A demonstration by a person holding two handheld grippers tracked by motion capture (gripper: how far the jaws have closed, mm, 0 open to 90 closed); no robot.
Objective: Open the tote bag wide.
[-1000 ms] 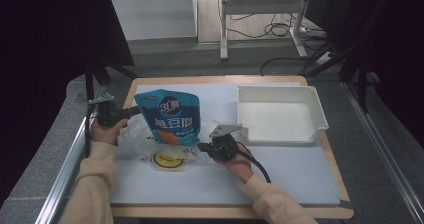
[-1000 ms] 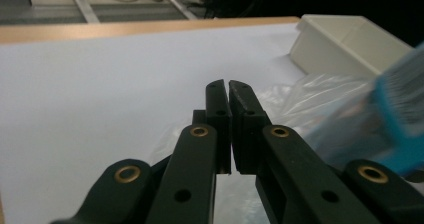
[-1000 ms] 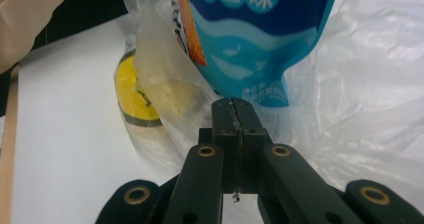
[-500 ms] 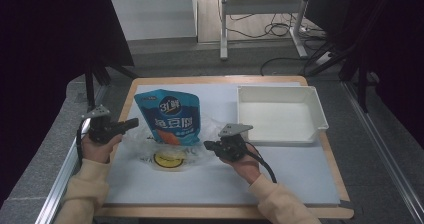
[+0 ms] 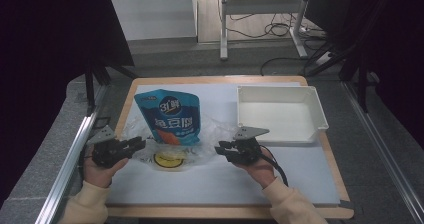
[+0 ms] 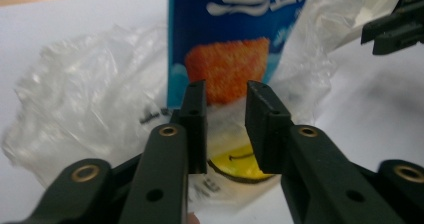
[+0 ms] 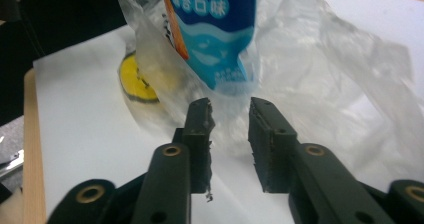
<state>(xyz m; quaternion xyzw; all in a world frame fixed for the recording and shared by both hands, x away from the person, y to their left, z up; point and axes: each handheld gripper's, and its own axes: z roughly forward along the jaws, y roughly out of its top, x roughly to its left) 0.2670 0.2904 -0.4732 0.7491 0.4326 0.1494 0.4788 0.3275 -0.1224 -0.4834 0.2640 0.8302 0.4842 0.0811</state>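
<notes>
A blue snack pouch (image 5: 172,116) stands upright inside a crumpled clear plastic bag (image 5: 212,133) on the white mat. A round yellow label (image 5: 169,159) lies under the film in front of it. My left gripper (image 5: 141,144) hovers just left of the bag, pointing right. Its jaws have just been opening and stand slightly apart with nothing between them (image 6: 226,119); beyond them are the pouch (image 6: 235,34) and yellow label (image 6: 240,165). My right gripper (image 5: 220,148) sits at the bag's right edge. Its jaws have also just been opening and are empty (image 7: 229,129), facing the film (image 7: 340,74) and pouch (image 7: 215,39).
A white, empty tray (image 5: 315,115) stands at the back right of the table. The white mat (image 5: 225,184) covers most of the wooden tabletop. A metal rail (image 5: 70,159) runs along the left side. The right gripper's cable (image 5: 275,166) trails back over the mat.
Both grippers went from shut to slightly open. The left hand has moved back toward the near edge, away from the bag's upper left; the right hand shifted a little right.
</notes>
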